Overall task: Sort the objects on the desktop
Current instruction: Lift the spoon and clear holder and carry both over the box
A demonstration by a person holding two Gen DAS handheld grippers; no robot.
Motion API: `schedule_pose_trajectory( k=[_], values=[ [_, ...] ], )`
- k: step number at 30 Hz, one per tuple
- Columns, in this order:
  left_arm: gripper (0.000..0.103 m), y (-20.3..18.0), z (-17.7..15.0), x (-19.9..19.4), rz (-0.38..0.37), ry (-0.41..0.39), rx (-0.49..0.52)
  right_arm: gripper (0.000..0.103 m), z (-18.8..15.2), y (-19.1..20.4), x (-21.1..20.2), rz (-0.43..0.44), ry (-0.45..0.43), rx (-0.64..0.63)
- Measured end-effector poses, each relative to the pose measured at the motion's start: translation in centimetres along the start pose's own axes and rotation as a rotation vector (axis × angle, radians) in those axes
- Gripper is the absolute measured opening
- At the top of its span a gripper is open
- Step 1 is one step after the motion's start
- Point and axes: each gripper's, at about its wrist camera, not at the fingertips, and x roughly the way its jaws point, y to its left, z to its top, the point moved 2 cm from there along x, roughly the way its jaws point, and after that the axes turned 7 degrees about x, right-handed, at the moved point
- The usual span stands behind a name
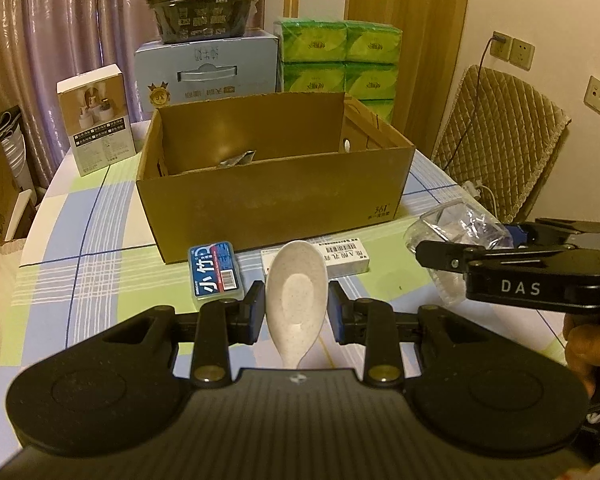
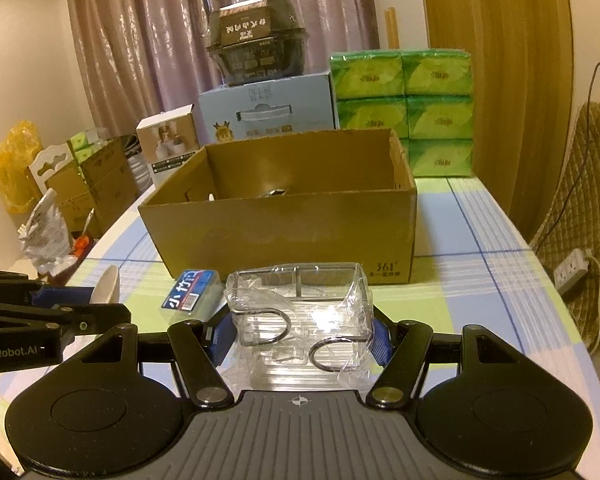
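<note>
My left gripper [image 1: 296, 308] is shut on a white speckled spoon [image 1: 296, 292], held bowl-forward above the tablecloth; the spoon [image 2: 108, 282] also shows at the left edge of the right wrist view. My right gripper [image 2: 302, 338] is shut on a clear plastic container [image 2: 300, 312] wrapped in crinkled film, which also appears as the container [image 1: 456, 228] at the right of the left wrist view. Just ahead stands an open cardboard box [image 1: 276, 196] [image 2: 284, 224] with a few items inside. A blue small case [image 1: 217, 272] [image 2: 192, 294] and a white labelled carton [image 1: 344, 258] lie before it.
Behind the box stand a small white product box [image 1: 96, 120], a light blue carton [image 1: 208, 72] topped by a black noodle bowl [image 1: 202, 8], and stacked green tissue packs [image 1: 340, 60]. A padded chair [image 1: 500, 140] is at the right. The checked tablecloth [image 1: 80, 240] curves off at the left.
</note>
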Motion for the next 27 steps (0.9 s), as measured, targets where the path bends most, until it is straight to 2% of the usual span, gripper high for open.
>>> schedule_pose_trajectory(
  k=[5, 15, 27],
  values=[
    [0.027, 0.8, 1.0, -0.1, 0.003, -0.005, -0.002, 0.063, 1.2, -0.1, -0.1, -0.001, -0.013, -0.017],
    [0.027, 3.6, 5.5, -0.3, 0.014, -0.039, 0.001, 0.063, 4.6, 0.6, 0.6, 0.014, -0.025, -0.051],
    [0.027, 5.6, 8.5, 1.9, 0.022, -0.04, -0.005, 0.063, 8.4, 1.0, 3.5, 0.035, -0.062, -0.027]
  ],
)
